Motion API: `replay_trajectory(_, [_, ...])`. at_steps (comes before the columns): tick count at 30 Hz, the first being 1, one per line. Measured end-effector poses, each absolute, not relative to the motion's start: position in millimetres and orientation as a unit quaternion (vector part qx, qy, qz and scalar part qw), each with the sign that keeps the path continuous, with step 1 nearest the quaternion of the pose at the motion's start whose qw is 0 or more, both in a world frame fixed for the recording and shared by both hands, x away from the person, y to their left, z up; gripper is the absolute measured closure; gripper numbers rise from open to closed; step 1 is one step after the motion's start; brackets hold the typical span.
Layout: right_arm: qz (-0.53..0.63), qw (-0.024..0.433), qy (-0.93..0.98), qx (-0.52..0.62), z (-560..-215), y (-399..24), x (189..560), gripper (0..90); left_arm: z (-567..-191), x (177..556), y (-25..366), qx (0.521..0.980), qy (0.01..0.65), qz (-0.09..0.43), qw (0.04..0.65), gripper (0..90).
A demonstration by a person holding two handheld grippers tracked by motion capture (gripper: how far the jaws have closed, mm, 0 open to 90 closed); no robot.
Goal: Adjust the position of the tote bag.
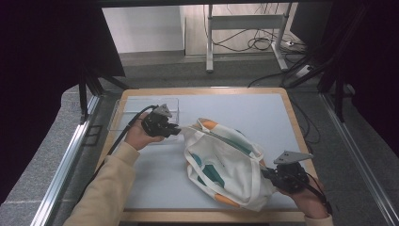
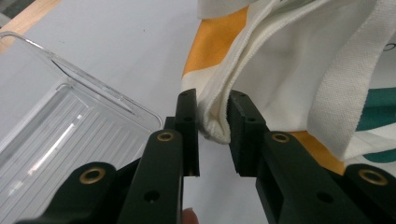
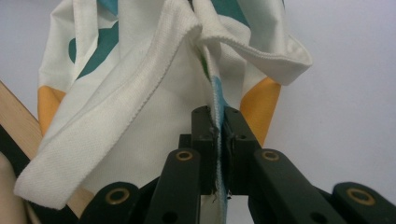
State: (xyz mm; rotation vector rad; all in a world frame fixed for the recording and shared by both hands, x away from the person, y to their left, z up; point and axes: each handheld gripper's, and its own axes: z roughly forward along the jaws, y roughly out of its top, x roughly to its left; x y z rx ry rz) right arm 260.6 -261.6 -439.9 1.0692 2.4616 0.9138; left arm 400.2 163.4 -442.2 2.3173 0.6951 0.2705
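A white tote bag (image 1: 226, 162) with teal and orange patches lies crumpled on the pale grey mat (image 1: 244, 108). My left gripper (image 1: 178, 127) is at the bag's upper left corner, and that corner is drawn out toward it. In the left gripper view the jaws (image 2: 212, 116) press a thick folded hem of the bag (image 2: 280, 60) from both sides. My right gripper (image 1: 266, 173) is at the bag's lower right edge. Seen close in the right gripper view, its jaws (image 3: 217, 126) are clamped on a thin fabric edge of the bag (image 3: 154, 79). A white strap (image 3: 93, 149) hangs loose beside them.
A clear plastic tray (image 1: 127, 110) sits on the table's left side just behind my left hand, and shows close by as the ribbed tray (image 2: 60, 135) in the left gripper view. The wooden table rim (image 1: 202, 90) frames the mat. Metal rails run along both sides.
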Motion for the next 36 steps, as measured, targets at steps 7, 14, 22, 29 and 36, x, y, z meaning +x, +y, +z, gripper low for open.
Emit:
replay_trajectory(7, [0.322,0.163,0.854,0.375,-434.8,-264.8,260.3,84.2,-438.6,391.7,167.6,0.894,0.258,0.106,0.349,76.4])
replay_trajectory(14, [0.326,0.175,0.851,0.372,-427.9,-267.2,260.0,84.3,-434.8,377.7,175.9,0.891,0.253,0.104,0.363,76.7])
replay_trajectory(22, [0.329,0.182,0.849,0.372,-424.3,-269.8,264.9,84.3,-435.2,361.9,184.0,0.887,0.252,0.098,0.375,76.8])
replay_trajectory(29, [0.338,0.179,0.845,0.373,-425.8,-275.3,277.0,84.2,-439.5,341.3,190.8,0.88,0.251,0.097,0.391,77.0])
replay_trajectory(36, [0.345,0.185,0.848,0.356,-424.6,-271.6,286.4,84.0,-442.8,325.1,201.3,0.877,0.254,0.096,0.395,77.2])
